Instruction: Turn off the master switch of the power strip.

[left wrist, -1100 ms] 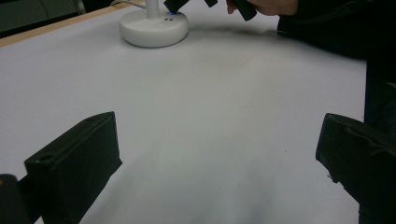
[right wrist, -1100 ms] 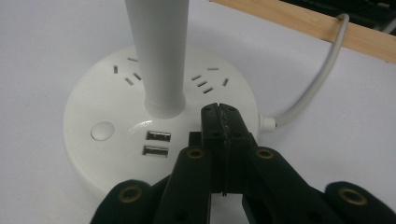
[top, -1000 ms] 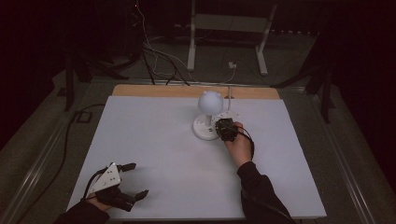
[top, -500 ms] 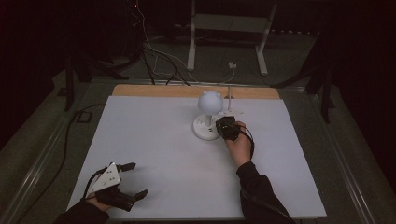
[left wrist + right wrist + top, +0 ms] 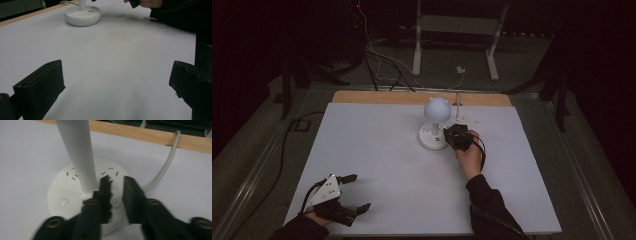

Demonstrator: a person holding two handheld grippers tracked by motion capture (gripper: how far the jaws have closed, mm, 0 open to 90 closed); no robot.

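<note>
The left gripper (image 5: 353, 194), black with a grey three-cornered plate on top, sits at the near left corner of the white rectangular table top (image 5: 377, 155), close to its front edge. Its jaws stand wide apart and released, with nothing between them; in the left gripper view they frame bare white surface. Open room runs from that gripper across the whole left half and the near centre of the table.

One white desk lamp with a round flat base (image 5: 432, 137), a straight white stem (image 5: 77, 152) and a globe-shaped head (image 5: 436, 108) stands upright at the far centre of the table, near the strip of bare wooden edge (image 5: 377, 97) along the far side. One pale cable (image 5: 163, 167) leaves the base and passes over that wooden edge.

The right gripper (image 5: 117, 184), black, reaches the right side of the lamp base. Its jaws are drawn nearly together with a narrow gap, gripping nothing, their tips over the top of the base just beside the stem; a small round power button (image 5: 114, 201) shows between them. I cannot tell whether the tips touch the base. A second round button (image 5: 63, 201) lies to the left on the base.

The right part of the table is bare to its edge.
</note>
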